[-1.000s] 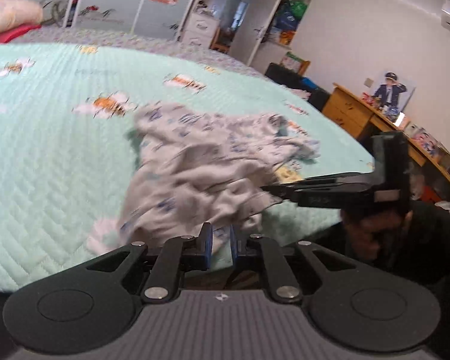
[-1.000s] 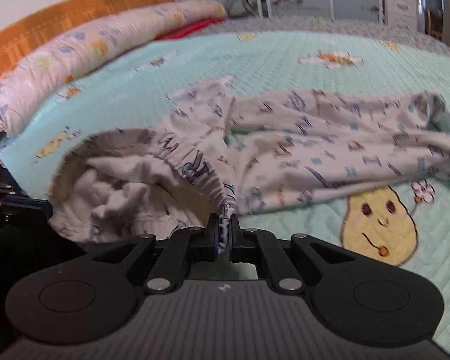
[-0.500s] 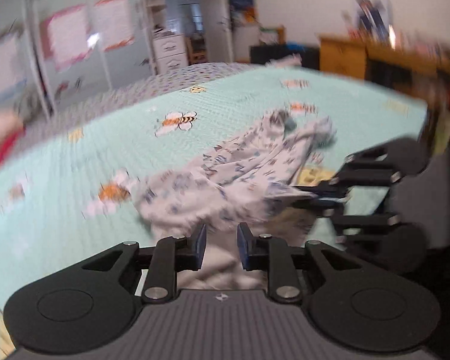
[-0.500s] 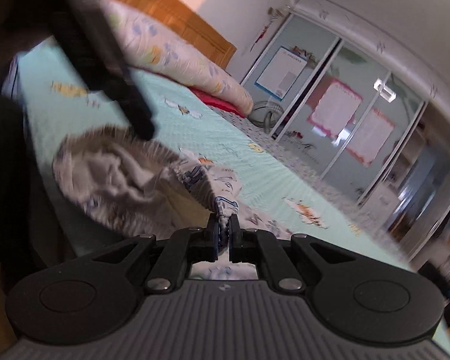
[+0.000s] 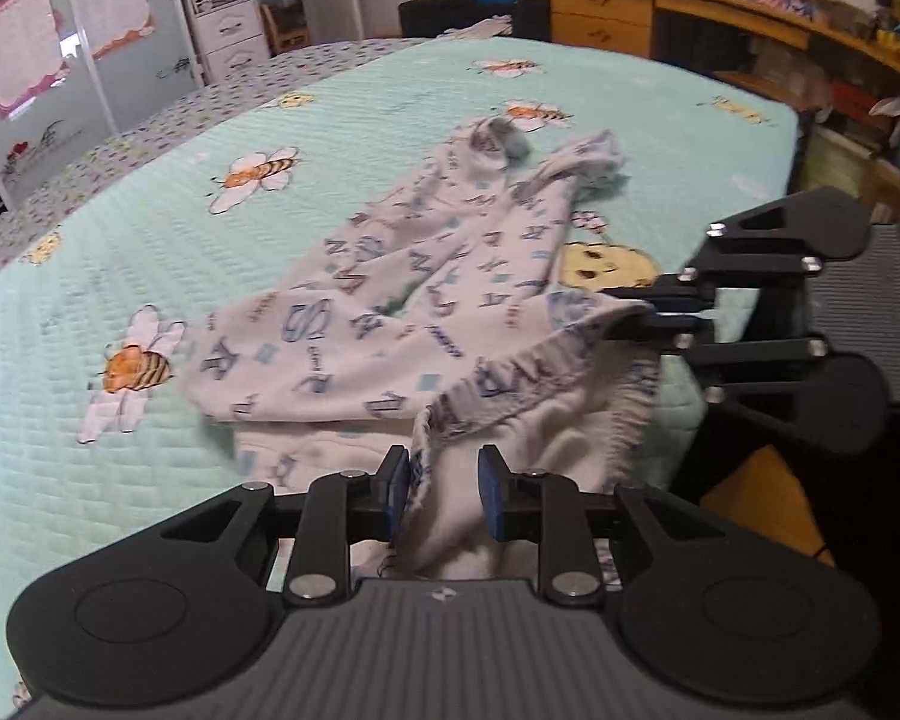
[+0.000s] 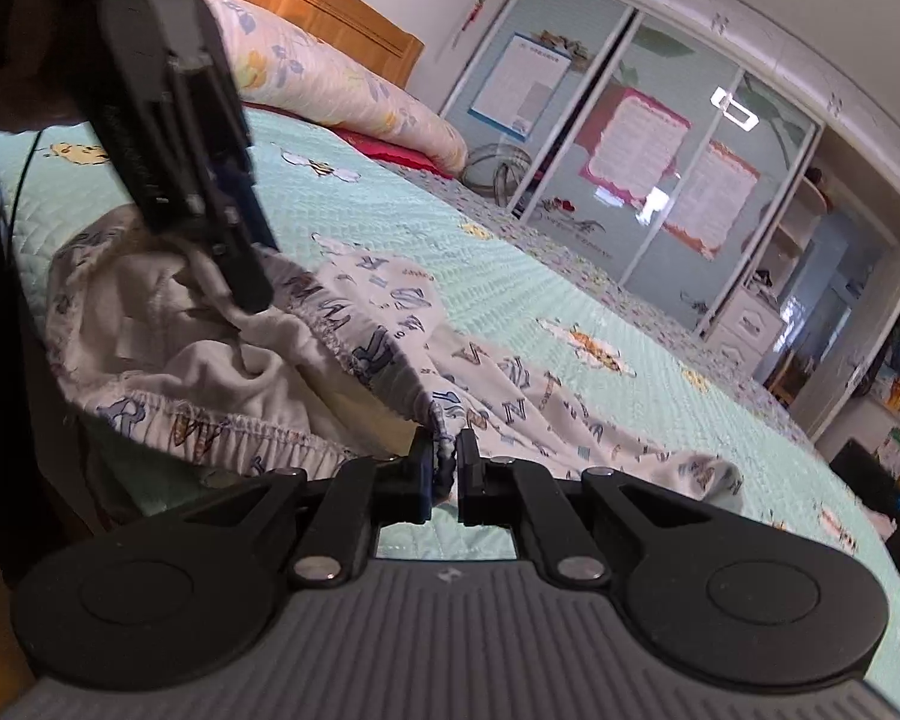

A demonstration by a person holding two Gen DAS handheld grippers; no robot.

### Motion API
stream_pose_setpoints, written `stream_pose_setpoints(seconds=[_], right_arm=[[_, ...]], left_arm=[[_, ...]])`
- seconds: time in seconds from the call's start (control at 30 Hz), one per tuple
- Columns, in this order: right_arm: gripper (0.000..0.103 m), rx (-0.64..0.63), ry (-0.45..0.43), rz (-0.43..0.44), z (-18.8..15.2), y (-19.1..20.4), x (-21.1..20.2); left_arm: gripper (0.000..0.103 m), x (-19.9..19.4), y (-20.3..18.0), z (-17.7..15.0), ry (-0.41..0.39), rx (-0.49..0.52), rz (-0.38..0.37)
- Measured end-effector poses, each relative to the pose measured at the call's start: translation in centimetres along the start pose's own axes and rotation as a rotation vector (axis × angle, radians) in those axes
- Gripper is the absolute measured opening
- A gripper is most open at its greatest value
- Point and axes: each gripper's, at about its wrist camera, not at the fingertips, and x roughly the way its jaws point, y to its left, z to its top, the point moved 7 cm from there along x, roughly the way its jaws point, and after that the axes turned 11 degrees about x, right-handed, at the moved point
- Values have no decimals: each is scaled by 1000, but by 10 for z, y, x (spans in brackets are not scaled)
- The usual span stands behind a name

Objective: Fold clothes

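the right gripper is clamped on the elastic waistband of the white, blue-lettered child's trousers. the left gripper has its jaws apart with waistband cloth loose between them. the trousers lie on the mint-green quilted bedspread with bee prints, legs stretched away; printed capitals such as "n", "a" and "r" are legible.

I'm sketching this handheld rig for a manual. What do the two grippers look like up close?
Both match: the left gripper and right gripper have a ribbed grey body with a small pale logo, two black paddle-shaped arms with round embossed discs, silver pivot screws, and black linkages ending in short fingers with blue pads. A thin black cable runs by the left gripper in the right wrist view.
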Motion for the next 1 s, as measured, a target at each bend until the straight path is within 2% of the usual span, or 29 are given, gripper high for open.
stream_pose_setpoints(seconds=[0.07,0.1,0.17,0.27,0.37,0.43,0.5,0.63,0.8,0.9,1.0], right_arm=[[5,24,3,7,2,-1,2],[5,37,4,10,3,-1,4],[6,77,8,20,4,-5,5],[6,174,14,69,11,-8,4],[16,225,16,142,24,4,6],[17,260,17,190,33,12,8],[9,294,19,239,43,20,9],[11,253,82,274,56,48,26],[11,221,75,287,72,64,28],[10,244,63,296,95,63,34],[10,290,56,339,141,62,54]], left_arm=[[24,1,-3,-2,10,-8,45],[15,-2,-3,-3,6,-16,74],[7,-13,-3,-6,-25,-57,110],[5,-40,-1,-15,-91,-138,202],[5,-74,14,-37,-154,-314,319],[5,-89,18,-55,-166,-414,342],[5,-102,22,-73,-176,-509,363],[5,-97,17,-81,-143,-519,371],[7,-81,11,-80,-148,-525,332],[6,-86,21,-81,-202,-567,344],[6,-99,54,-78,-259,-632,375]])
